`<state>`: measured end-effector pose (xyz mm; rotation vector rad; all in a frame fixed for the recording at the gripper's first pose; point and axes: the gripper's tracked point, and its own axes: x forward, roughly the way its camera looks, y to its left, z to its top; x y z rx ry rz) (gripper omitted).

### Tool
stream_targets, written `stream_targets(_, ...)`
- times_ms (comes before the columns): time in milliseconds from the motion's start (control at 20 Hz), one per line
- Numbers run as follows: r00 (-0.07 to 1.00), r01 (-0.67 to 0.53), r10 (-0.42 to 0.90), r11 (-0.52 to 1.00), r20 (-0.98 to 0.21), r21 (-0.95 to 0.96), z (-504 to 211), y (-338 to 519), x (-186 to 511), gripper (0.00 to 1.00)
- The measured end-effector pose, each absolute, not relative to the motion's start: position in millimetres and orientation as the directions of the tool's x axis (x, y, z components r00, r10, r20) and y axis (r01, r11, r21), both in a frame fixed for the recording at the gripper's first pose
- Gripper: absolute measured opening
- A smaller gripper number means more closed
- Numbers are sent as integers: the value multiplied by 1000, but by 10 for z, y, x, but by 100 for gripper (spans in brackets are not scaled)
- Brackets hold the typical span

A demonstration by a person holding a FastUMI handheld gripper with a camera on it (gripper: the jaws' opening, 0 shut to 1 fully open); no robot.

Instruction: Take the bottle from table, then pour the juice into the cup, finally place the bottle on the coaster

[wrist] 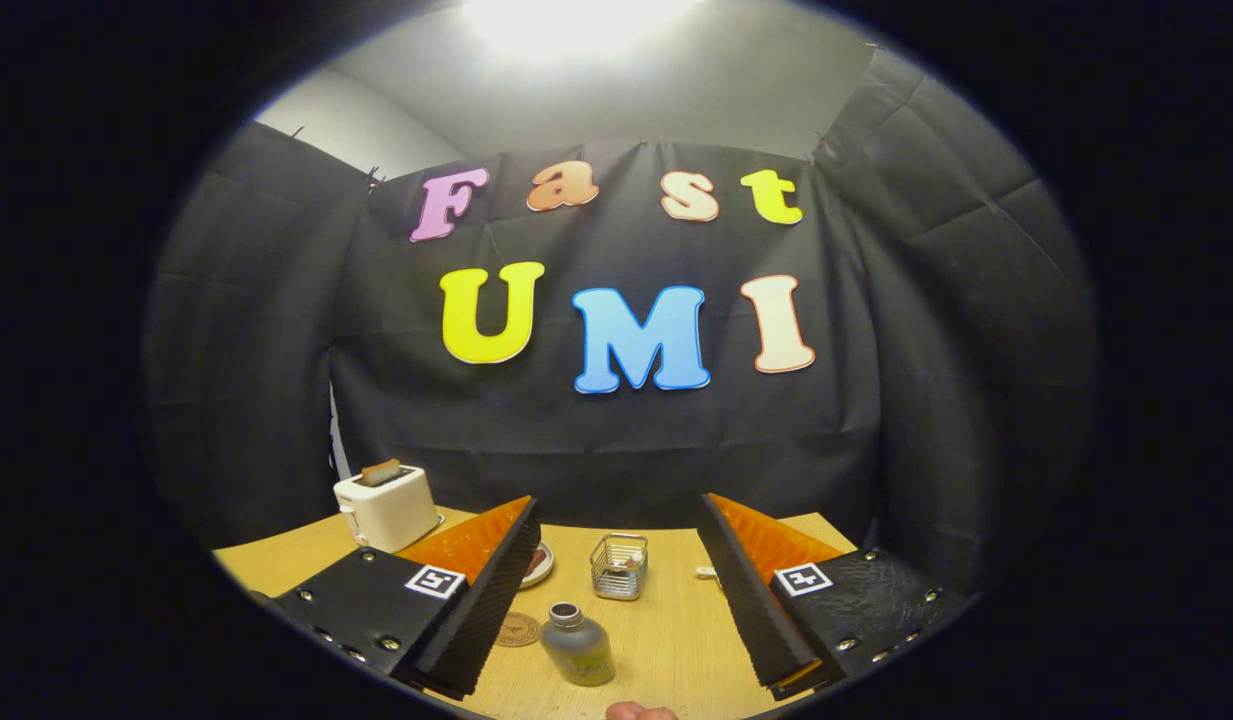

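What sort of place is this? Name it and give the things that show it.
Probably a staged kitchen tabletop inside a recording booth: black cloth walls surround a wooden table set with a toaster, a wire basket and a bottle. The hand-held gripper hangs open above the bottle.

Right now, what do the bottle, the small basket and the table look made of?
Bottle, between the open gripper's fingers: translucent frosted plastic or glass, metallic neck, no cap. Basket: thin metal wire, see-through mesh. Table: light wood or wood-look laminate with faint grain.
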<state>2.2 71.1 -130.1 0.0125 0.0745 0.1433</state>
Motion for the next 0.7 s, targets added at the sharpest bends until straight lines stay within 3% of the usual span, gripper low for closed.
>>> stream_targets(400,967,-156,165,986,-193,60,-2278,986,80,97)
stream_targets(700,965,-100,115,992,-236,76,-2723,1012,199,97)
